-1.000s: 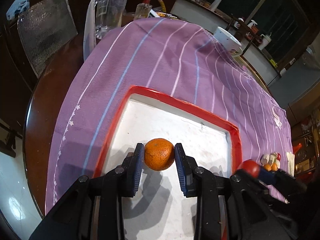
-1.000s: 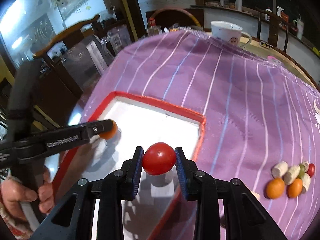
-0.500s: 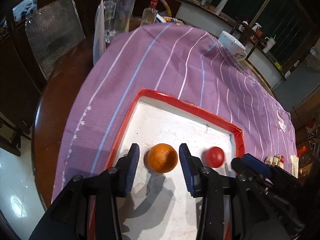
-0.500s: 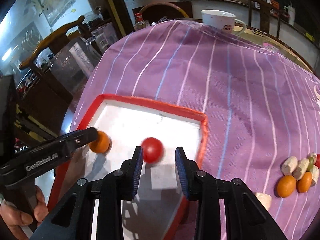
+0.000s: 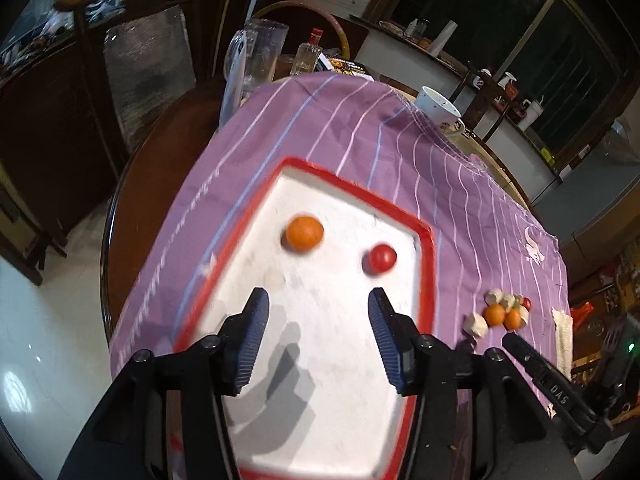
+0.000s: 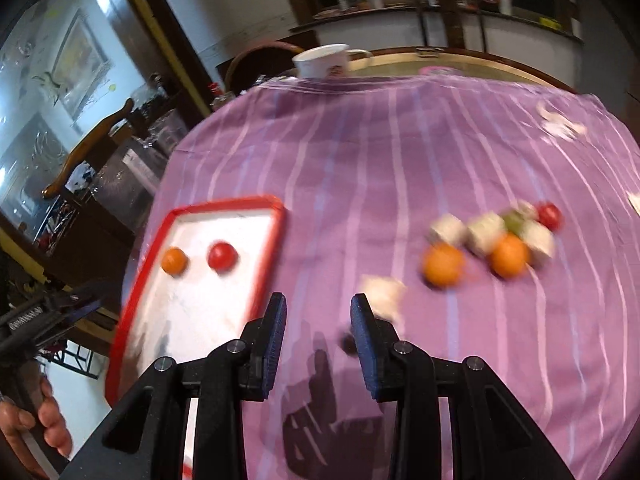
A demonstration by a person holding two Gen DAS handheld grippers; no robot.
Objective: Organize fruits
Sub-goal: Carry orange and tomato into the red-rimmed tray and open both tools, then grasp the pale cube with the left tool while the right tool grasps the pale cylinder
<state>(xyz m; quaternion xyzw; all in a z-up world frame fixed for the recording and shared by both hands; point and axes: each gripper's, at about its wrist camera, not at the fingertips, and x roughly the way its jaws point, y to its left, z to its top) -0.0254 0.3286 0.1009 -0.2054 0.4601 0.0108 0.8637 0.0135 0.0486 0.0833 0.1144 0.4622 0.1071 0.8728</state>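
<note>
Left wrist view: I am holding my left gripper (image 5: 318,334) wide apart and empty at lower centre, above the white tray (image 5: 427,248) with the red rim. An orange (image 5: 304,233) and a tomato (image 5: 379,258) are lying apart at frame centre, inside the tray. Right wrist view: I am holding my right gripper (image 6: 319,338) moderately apart and empty at lower centre, over the purple cloth (image 6: 360,152). The remaining pile of fruit (image 6: 492,240) is sitting at right of centre, motion-blurred. Two risks, as I judge them: a finger nudging one round fruit may be sending it rolling across the cloth, and jaws closing off-centre may be squeezing a neighbour out. Being near-spherical, the fruits are showing no long axis or heading.
</note>
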